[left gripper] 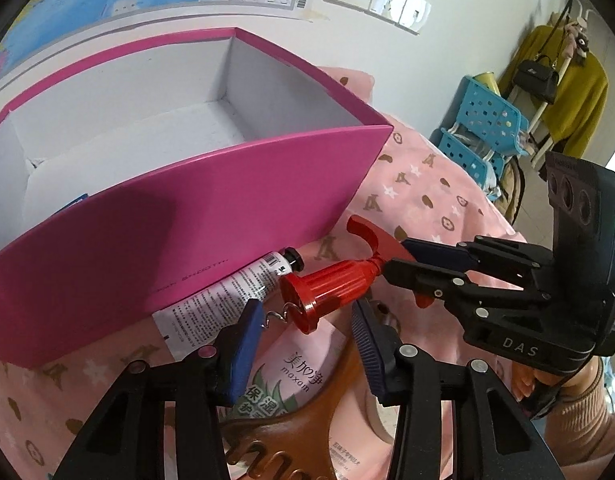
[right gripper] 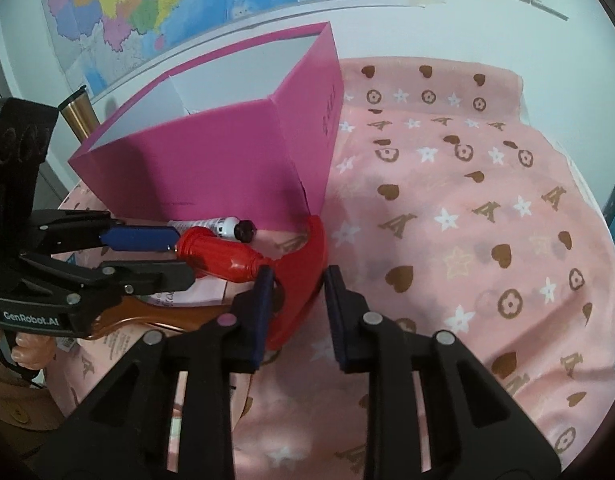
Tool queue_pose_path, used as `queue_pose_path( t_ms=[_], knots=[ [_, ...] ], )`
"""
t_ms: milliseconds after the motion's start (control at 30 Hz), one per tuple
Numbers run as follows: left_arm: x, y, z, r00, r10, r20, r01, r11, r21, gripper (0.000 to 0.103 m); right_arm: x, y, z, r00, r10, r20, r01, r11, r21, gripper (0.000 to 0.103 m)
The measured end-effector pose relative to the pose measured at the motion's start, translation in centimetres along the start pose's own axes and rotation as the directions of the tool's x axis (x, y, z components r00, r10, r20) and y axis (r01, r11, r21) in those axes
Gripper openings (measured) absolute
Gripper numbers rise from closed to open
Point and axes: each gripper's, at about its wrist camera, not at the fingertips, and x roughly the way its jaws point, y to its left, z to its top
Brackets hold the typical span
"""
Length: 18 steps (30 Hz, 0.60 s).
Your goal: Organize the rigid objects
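A red corkscrew point(left gripper: 327, 286) with a curved handle point(right gripper: 303, 276) lies on the pink cloth in front of an open pink box point(left gripper: 155, 216), which also shows in the right wrist view point(right gripper: 211, 168). My right gripper point(right gripper: 297, 312) is open, its jaws on either side of the red handle; it also shows in the left wrist view point(left gripper: 399, 258). My left gripper point(left gripper: 305, 352) is open just behind the corkscrew's base; it also shows in the right wrist view point(right gripper: 175, 254). A white tube point(left gripper: 231, 292) lies against the box. A brown comb point(left gripper: 303, 432) lies under my left gripper.
A pink maxam packet point(left gripper: 303, 364) lies under the comb. The pink patterned cloth point(right gripper: 467, 220) spreads to the right. A gold cup point(right gripper: 81, 110) stands behind the box. Blue baskets point(left gripper: 479, 128) and hanging clothes point(left gripper: 567, 80) are at the far right.
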Motion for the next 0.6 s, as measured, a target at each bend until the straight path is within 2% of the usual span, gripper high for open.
queue_pose_path(
  t_ms=[233, 367, 600],
  knots=[
    [-1.0, -0.2, -0.2, 1.0, -0.008, 0.02, 0.009, 1.0, -0.006, 0.046, -0.3, 0.1, -0.2, 1.0, 0.009, 0.011, -0.009, 1.0, 0.019, 0.029],
    [-2.8, -0.5, -0.1, 0.997, -0.04, 0.064, 0.041, 0.999, -0.013, 0.046, -2.2, 1.0, 0.1, 0.998, -0.009, 0.055, 0.01, 1.0, -0.007, 0.029],
    [-6.7, -1.5, 0.8, 0.987, -0.03, 0.16, 0.029, 1.0, 0.008, 0.046, -5.2, 2.7, 1.8, 0.99, -0.018, 0.137, 0.027, 0.998, -0.061, 0.029]
  ],
)
